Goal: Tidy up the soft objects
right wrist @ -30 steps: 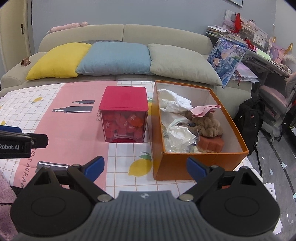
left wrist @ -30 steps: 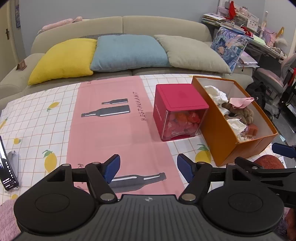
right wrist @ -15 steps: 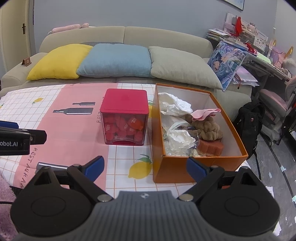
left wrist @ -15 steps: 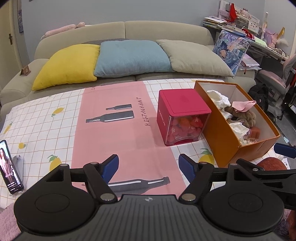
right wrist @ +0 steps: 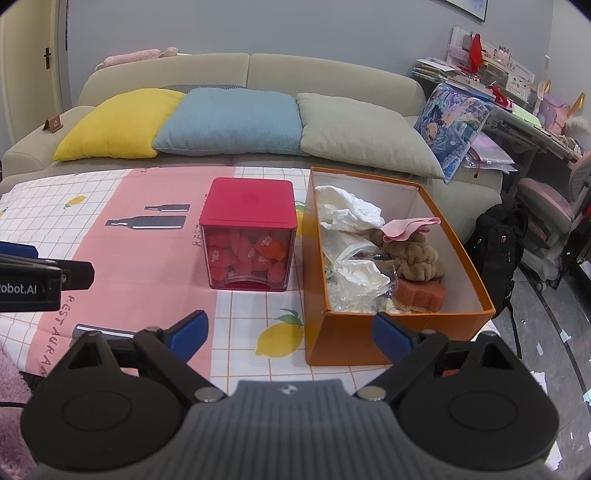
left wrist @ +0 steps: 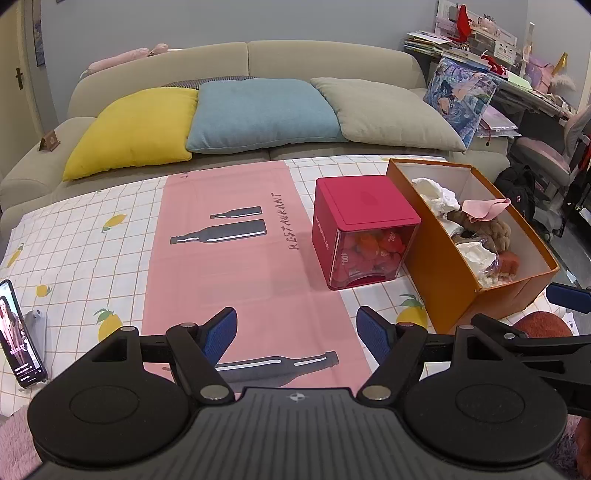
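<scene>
Three cushions (left wrist: pixel 258 112), two boxes (left wrist: pixel 476 291)

a beige sofa (right wrist: pixel 240 74) spans the upper frame against a grey-blue wall (right wrist: pixel 295 26); a cluttered desk (right wrist: pixel 517 107) stands upper right.

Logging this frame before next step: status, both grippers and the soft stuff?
Left gripper open, empty. Right gripper open, empty. Soft items piled in orange box, beside red cube container. Nothing blocking the box.

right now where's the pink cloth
In the right wrist view, the pink cloth lies inside the orange cardboard box, draped atop the brown plush toy, right of the red cube container.
</scene>
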A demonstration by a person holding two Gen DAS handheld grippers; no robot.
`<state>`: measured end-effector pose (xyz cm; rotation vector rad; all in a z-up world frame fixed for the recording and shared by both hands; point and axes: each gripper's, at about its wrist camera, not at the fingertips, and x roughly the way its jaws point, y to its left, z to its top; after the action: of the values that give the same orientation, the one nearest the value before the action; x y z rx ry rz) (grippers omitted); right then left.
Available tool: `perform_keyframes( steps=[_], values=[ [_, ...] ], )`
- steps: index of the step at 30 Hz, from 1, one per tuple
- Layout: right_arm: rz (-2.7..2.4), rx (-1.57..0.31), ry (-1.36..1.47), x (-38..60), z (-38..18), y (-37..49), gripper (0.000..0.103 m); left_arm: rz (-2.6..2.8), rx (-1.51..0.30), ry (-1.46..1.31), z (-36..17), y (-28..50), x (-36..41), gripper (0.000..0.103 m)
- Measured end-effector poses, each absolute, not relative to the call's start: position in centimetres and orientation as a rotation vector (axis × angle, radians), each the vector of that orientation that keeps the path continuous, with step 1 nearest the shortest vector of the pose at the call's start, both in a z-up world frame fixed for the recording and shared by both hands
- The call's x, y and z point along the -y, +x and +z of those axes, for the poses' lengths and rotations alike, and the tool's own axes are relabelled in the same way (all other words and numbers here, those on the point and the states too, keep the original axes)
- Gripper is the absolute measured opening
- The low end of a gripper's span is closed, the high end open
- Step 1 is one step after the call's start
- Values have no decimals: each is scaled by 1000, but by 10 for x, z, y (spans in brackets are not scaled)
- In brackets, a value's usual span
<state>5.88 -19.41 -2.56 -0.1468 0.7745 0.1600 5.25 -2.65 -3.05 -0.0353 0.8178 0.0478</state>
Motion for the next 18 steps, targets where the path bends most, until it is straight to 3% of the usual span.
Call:
perform_keyframes(
  steps=[18],
  values=[
    [159,-780,-145,193,-29,58,94,48,-815,-32,-30,53,26,86]
  ],
)
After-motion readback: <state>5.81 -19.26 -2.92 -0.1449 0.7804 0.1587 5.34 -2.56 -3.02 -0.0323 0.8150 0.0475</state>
